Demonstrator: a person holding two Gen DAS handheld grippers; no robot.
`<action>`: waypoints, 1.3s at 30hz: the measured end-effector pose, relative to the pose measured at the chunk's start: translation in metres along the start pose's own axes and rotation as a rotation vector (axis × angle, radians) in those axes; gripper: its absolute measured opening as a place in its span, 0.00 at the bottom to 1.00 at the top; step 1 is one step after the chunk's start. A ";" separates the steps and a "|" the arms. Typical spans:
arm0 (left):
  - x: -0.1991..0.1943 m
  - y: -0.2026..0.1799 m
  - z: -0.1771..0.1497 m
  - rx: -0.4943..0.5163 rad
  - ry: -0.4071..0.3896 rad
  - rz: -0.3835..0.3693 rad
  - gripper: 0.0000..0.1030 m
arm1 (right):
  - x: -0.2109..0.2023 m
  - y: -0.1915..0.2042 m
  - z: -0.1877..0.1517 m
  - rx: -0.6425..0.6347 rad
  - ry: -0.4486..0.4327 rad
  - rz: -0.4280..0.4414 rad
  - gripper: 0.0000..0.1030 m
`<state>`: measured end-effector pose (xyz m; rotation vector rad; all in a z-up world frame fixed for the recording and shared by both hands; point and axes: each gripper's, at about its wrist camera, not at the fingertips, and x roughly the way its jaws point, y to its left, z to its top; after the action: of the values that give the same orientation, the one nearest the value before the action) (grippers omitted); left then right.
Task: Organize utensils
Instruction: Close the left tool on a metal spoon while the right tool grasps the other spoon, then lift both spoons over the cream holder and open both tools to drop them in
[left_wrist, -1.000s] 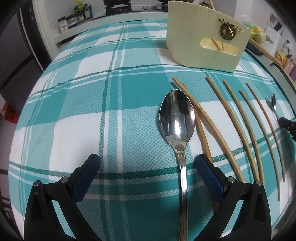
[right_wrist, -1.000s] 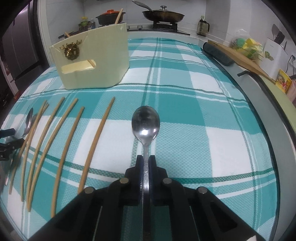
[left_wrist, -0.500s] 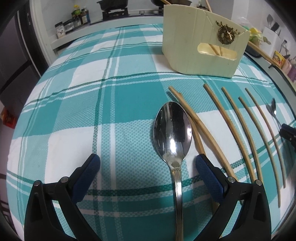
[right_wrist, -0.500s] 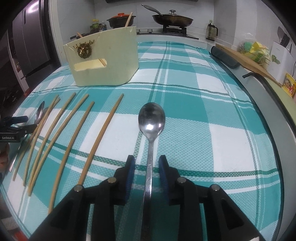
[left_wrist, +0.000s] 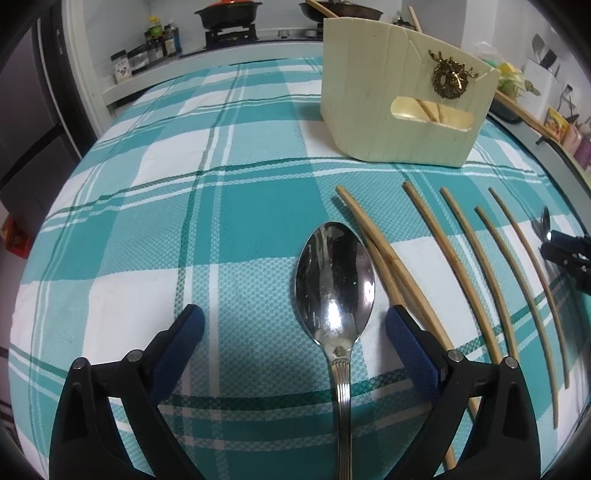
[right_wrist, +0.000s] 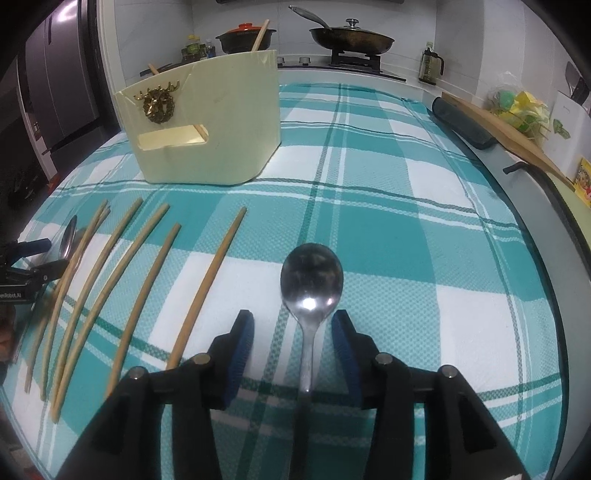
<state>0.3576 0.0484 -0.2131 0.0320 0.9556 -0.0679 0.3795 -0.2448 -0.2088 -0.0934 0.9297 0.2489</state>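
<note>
1. Surface (left_wrist: 122, 206) – covered by a teal-and-white checked cloth; all loose utensils lie on it.
2. Left claw (left_wrist: 293, 325) – jaws stand wide, having just closed a little; blue pads clear of the metal on both sides, nothing gripped.
3. Large steel spoon (left_wrist: 334, 284) – lies flat, bowl up, between the left claw's fingers; handle runs back toward the camera. Its right edge is just beside the nearest chopstick.
4. Bamboo chopsticks (left_wrist: 458, 254) – six loose sticks fanned across the cloth between the two spoons; the two leftmost (left_wrist: 384, 258) cross or touch near their far ends, the other four lie apart.
5. Cream utensil holder (left_wrist: 402, 99) – upright beyond the chopsticks, with a brass deer-head ornament (left_wrist: 448, 75) on its face and a slot showing sticks already inside.
6. Right claw (right_wrist: 291, 341) – jaws partly apart, having just been opening; pads stand clear on either side of the handle, no grip.
7. Smaller steel spoon (right_wrist: 312, 288) – flat on the cloth, bowl up, neck between the right claw's fingers, right of the last chopstick (right_wrist: 208, 284).
8. Stove (right_wrist: 354, 57) – behind the surface, carrying a lidded pan.
</note>
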 end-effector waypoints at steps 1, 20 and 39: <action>-0.001 -0.002 0.001 0.014 -0.007 -0.009 0.85 | 0.002 0.000 0.003 0.002 0.005 -0.001 0.44; -0.017 -0.003 0.001 0.051 -0.058 -0.073 0.41 | 0.002 0.000 0.021 0.008 0.004 0.018 0.34; -0.142 0.003 -0.018 0.021 -0.312 -0.078 0.41 | -0.124 0.011 0.005 0.054 -0.231 0.055 0.34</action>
<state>0.2616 0.0589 -0.1077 0.0027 0.6442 -0.1506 0.3095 -0.2550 -0.1061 0.0109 0.7094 0.2787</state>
